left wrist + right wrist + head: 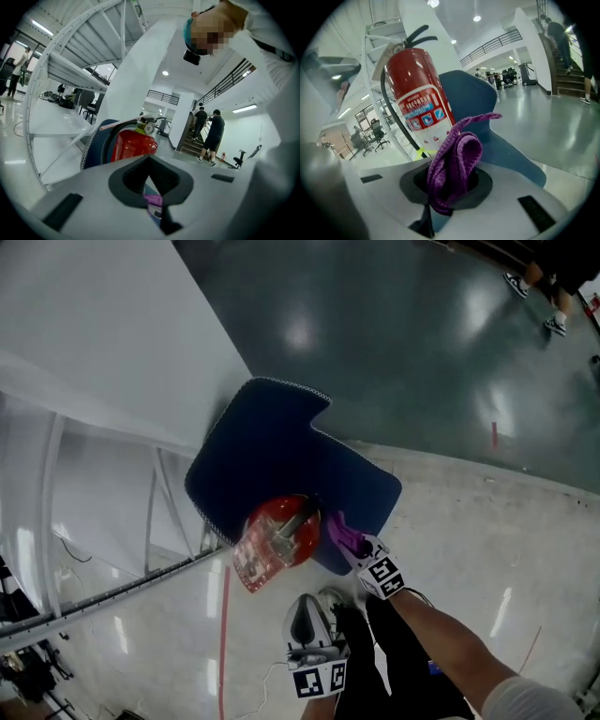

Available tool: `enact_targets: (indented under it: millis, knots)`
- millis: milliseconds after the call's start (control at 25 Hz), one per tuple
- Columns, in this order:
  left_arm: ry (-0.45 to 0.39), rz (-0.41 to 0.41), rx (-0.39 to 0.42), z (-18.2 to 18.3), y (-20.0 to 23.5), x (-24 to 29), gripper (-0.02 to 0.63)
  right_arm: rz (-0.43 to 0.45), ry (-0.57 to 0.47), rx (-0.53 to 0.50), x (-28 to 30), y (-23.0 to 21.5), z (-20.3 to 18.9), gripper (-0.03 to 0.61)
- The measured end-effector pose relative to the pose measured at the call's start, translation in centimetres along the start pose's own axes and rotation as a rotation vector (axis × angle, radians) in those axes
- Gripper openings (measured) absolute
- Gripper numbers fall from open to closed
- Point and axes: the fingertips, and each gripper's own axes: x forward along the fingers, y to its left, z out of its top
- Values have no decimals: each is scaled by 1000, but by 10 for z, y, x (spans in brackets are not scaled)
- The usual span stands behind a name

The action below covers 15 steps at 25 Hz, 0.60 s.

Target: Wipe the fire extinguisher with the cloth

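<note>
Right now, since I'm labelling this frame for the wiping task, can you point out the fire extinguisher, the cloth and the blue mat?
fire extinguisher [415, 77]: right gripper view, red cylinder body.
cloth [457, 161]: right gripper view, bunched purple fold.
blue mat [272, 442]: head view, bare middle.

Your cloth [457, 161] is purple, ribbed knit. Fire extinguisher [415, 101] is red, with a black hose and handle and a white label band printed with red and blue squares. Mat [272, 456] under it is dark navy with a white dotted edge trim. Floor [422, 352] is glossy dark green farther out and pale grey near you, with a red line [223, 634]. Your left gripper [314, 601] and right gripper [339, 532] have pale grey bodies, dark grey around the jaws, and black-and-white square markers on their cubes.
</note>
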Motion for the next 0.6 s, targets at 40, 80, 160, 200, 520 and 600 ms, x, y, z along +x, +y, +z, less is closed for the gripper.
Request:
enact_targets:
  millis: [40, 80, 160, 200, 520, 600]
  knots:
    - [2, -1, -5, -7, 4, 2, 5, -1, 17, 2, 12, -7, -10, 57]
    - [6, -2, -7, -14, 7, 4, 5, -2, 32, 3, 25, -12, -19, 57]
    - [18, -4, -7, -28, 12, 6, 5, -1, 55, 12, 47, -21, -34, 57]
    - [24, -4, -7, -34, 15, 6, 5, 1, 61, 20, 57, -23, -39, 57]
    - [47, 9, -33, -49, 34, -5, 5, 67, 8, 63, 89, -9, -29, 57]
    - [43, 3, -32, -47, 33, -6, 5, 72, -9, 76, 86, -7, -22, 57]
